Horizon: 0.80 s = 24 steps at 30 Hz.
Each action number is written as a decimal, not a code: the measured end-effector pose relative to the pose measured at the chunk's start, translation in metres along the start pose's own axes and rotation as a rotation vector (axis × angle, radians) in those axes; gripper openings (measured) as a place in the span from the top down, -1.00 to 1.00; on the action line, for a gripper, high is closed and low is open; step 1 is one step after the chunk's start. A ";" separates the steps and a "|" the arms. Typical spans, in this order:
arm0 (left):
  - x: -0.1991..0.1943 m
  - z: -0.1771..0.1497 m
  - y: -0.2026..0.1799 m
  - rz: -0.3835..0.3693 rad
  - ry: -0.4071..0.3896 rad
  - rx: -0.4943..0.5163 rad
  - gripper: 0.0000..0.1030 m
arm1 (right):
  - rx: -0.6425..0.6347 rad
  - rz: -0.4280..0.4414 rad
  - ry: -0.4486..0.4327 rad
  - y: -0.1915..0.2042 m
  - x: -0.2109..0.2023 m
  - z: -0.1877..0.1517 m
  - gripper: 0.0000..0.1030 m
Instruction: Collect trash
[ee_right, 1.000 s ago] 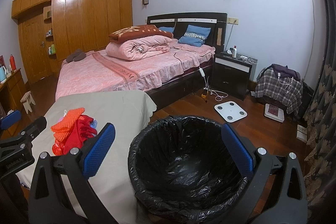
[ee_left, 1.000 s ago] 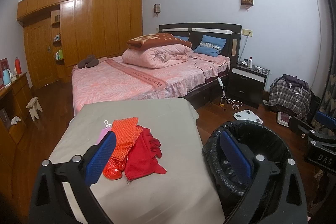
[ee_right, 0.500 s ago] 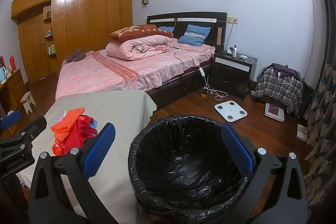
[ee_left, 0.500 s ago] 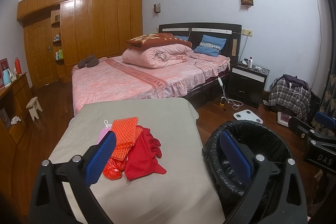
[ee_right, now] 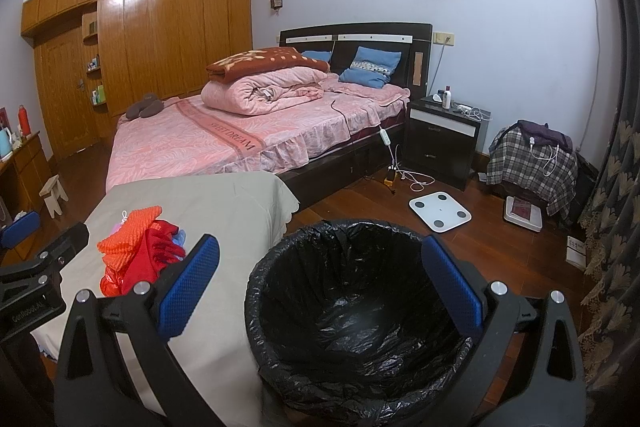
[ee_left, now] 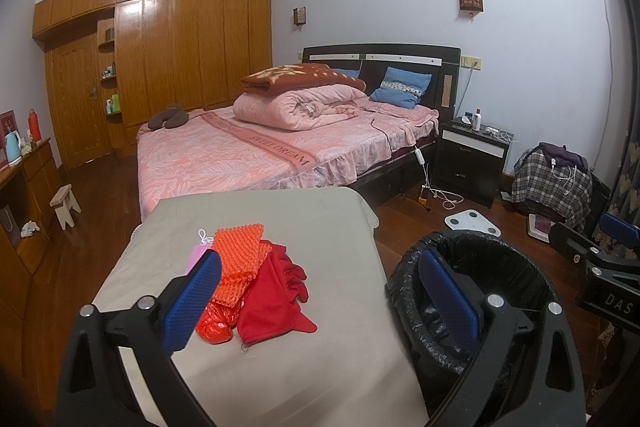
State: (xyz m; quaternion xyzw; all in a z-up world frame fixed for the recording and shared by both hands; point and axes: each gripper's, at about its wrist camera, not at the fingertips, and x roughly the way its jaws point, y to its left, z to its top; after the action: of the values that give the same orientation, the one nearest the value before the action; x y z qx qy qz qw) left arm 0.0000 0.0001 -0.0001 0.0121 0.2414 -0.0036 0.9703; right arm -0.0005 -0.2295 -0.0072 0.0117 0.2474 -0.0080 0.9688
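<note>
A pile of trash lies on the beige-covered table (ee_left: 280,367): an orange textured mesh (ee_left: 238,259), a red cloth (ee_left: 276,295), a red plastic bag (ee_left: 214,325) and a pink piece (ee_left: 194,259). The pile also shows in the right wrist view (ee_right: 140,251). A bin with a black liner (ee_right: 360,311) stands right of the table; it also shows in the left wrist view (ee_left: 472,291). My left gripper (ee_left: 320,299) is open and empty, just short of the pile. My right gripper (ee_right: 320,291) is open and empty above the bin.
A pink bed (ee_left: 260,151) stands beyond the table. A black nightstand (ee_right: 440,139), a white scale (ee_right: 440,211) and cables lie on the wooden floor. A plaid-covered seat (ee_right: 532,163) is at right. A small stool (ee_left: 66,203) and wooden dresser (ee_left: 24,195) are at left.
</note>
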 end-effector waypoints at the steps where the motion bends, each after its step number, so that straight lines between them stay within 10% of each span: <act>1: 0.000 0.000 0.000 0.000 0.000 0.000 -0.88 | 0.000 0.000 0.001 0.000 0.000 0.001 -0.91; 24: 0.001 0.000 0.000 -0.001 0.003 -0.006 -0.88 | 0.005 0.004 0.010 0.009 0.016 -0.020 -0.91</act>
State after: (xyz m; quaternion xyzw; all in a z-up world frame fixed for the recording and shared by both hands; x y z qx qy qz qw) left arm 0.0005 0.0003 -0.0005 0.0092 0.2429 -0.0033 0.9700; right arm 0.0036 -0.2204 -0.0322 0.0146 0.2520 -0.0069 0.9676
